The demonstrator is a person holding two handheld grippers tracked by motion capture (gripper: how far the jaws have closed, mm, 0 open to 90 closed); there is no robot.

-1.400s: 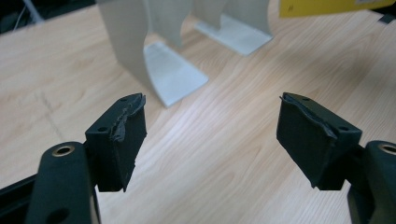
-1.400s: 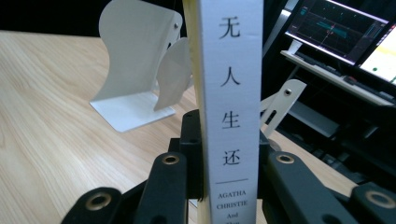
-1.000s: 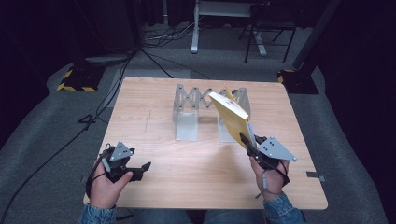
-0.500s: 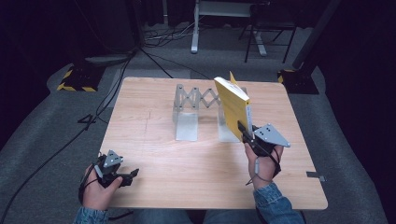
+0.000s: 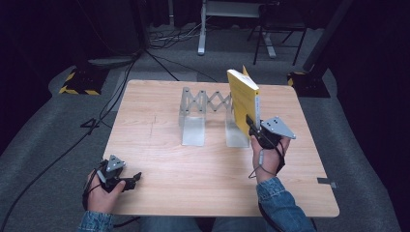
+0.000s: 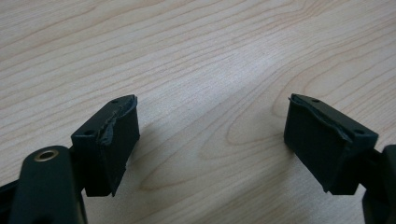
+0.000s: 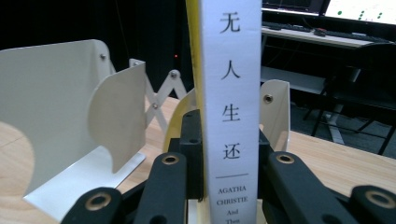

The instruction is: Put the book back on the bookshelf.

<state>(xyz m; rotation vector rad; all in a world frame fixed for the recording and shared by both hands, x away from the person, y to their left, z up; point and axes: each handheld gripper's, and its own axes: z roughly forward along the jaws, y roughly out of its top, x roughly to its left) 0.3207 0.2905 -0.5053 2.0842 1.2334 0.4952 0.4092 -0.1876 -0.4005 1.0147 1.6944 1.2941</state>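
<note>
At the tabletop's [image 5: 159, 145] near left corner, the left gripper [image 5: 117, 176] rests with jaws apart and empty. Rightward, the right gripper [image 5: 251, 126] clamps an upright yellow book [image 5: 243, 99] by its spine, just beside the expanding metal bookend rack's [image 5: 205, 113] right plate.

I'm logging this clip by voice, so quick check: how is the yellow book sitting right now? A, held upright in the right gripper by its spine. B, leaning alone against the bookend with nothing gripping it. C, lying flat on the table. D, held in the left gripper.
A: the right gripper is clamped on the white spine of the yellow book, which stands upright beside the expanding bookend, while the left gripper is open over bare table.
</note>
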